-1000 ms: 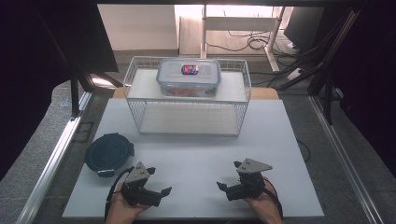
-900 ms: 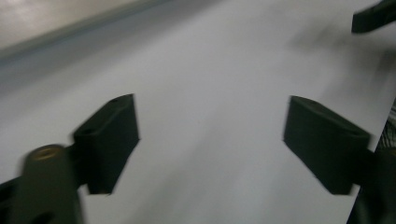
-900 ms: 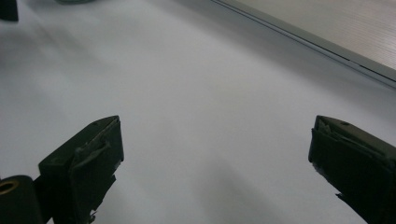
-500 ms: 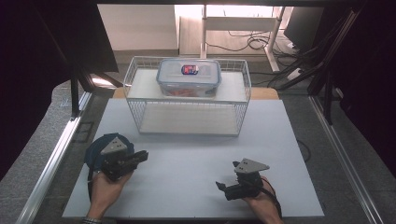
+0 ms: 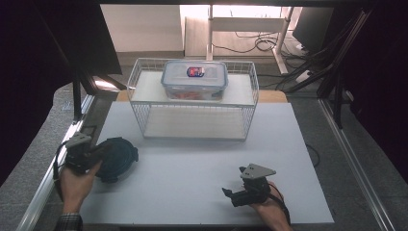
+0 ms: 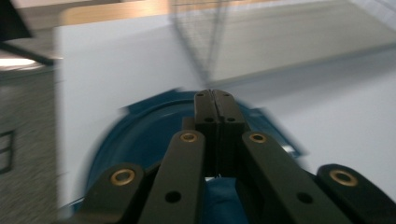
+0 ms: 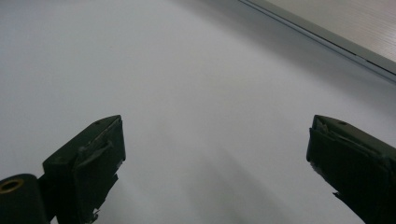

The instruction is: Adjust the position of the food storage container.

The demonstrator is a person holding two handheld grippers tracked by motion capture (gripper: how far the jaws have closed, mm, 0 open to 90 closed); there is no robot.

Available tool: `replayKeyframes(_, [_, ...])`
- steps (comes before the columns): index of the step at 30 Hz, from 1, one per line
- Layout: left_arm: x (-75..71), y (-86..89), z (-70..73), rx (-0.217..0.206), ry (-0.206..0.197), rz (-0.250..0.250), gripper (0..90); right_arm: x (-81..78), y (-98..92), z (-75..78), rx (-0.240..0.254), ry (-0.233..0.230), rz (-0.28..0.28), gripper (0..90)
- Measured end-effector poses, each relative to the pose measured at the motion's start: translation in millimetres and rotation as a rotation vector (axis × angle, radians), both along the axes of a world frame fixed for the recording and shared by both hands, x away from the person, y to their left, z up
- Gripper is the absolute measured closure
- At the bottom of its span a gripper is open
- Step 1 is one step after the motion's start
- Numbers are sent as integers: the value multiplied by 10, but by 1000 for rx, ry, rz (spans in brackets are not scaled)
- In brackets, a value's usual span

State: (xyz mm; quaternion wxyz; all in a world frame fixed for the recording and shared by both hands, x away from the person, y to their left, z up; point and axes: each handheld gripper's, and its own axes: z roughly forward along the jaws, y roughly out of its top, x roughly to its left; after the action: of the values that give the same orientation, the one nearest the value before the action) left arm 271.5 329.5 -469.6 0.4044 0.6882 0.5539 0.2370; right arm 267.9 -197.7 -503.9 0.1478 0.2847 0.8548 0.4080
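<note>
A dark blue round dish (image 5: 118,156) lies at the left of the white table (image 5: 202,159); in the left gripper view the dish (image 6: 140,140) is blurred. My left gripper (image 5: 102,150) hovers over its left part, pointing right. Its jaws have just been closing and now meet tip to tip (image 6: 214,95) with nothing between them. My right gripper (image 5: 228,193) rests near the front right of the table, pointing left. Its jaws stand wide open (image 7: 215,140) over bare white surface.
A white wire rack (image 5: 192,120) stands at the back middle of the table. A clear lidded food box (image 5: 195,79) sits on its top shelf. A metal rail (image 5: 48,178) runs along the table's left edge. Cables lie on the floor behind.
My left hand has swung from the front of the table to the left, over the blue dish, and its jaws have gone from open to shut. The right gripper has stayed put.
</note>
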Motion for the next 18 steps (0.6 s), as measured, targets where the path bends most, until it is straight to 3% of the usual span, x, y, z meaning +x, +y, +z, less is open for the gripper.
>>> replayKeyframes(5, [-40,363,-128,-3,15,122,899,2,11,-17,-13,4,10,44])
replayKeyframes(10, [-2,540,-352,-7,56,188,900,6,19,-27,-24,5,16,44])
replayKeyframes(14, [68,574,-499,-20,92,182,899,10,27,-39,-29,10,20,45])
replayKeyframes(18, [124,563,-526,-33,98,173,900,11,38,-50,-35,13,24,46])
